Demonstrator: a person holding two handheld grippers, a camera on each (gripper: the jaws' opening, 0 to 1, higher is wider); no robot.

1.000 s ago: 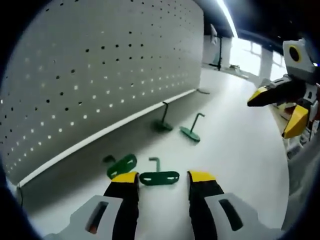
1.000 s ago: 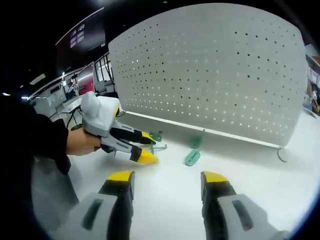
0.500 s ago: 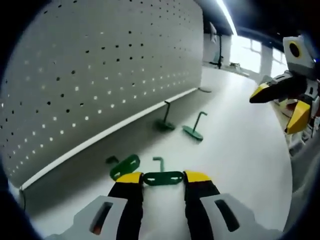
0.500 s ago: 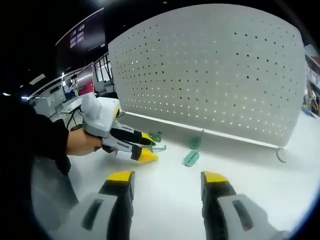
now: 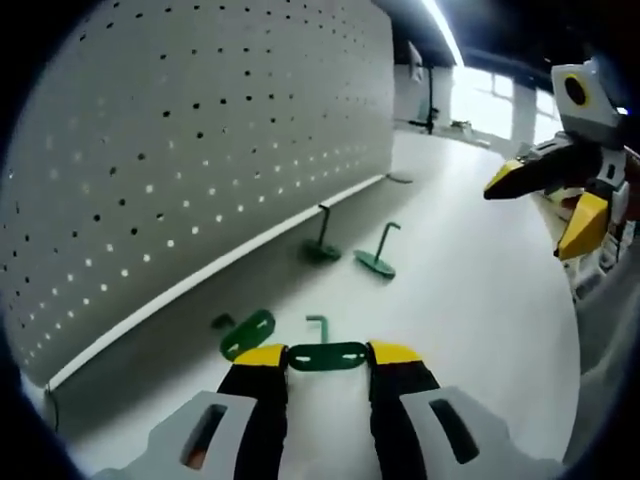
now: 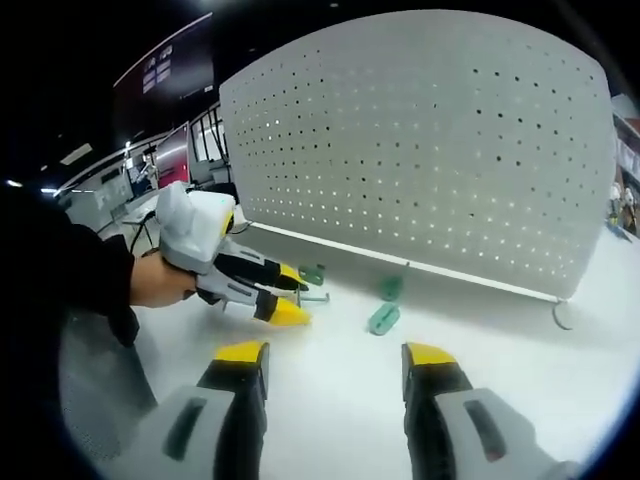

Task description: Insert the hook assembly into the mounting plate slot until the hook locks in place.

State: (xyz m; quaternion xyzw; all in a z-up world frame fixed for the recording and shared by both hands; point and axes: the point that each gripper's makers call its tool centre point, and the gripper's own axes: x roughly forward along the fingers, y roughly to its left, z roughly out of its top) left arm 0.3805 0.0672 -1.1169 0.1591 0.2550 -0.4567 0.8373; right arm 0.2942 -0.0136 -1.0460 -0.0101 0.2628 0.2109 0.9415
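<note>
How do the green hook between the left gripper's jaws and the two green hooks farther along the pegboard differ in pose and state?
The near hook lies with its plate flat on the white table, bracketed by the left gripper's jaws at either end. The two far hooks lie free near the pegboard's base, with no gripper near them; their thin rods stick up more plainly. All three are green metal, none yet mounted.
</note>
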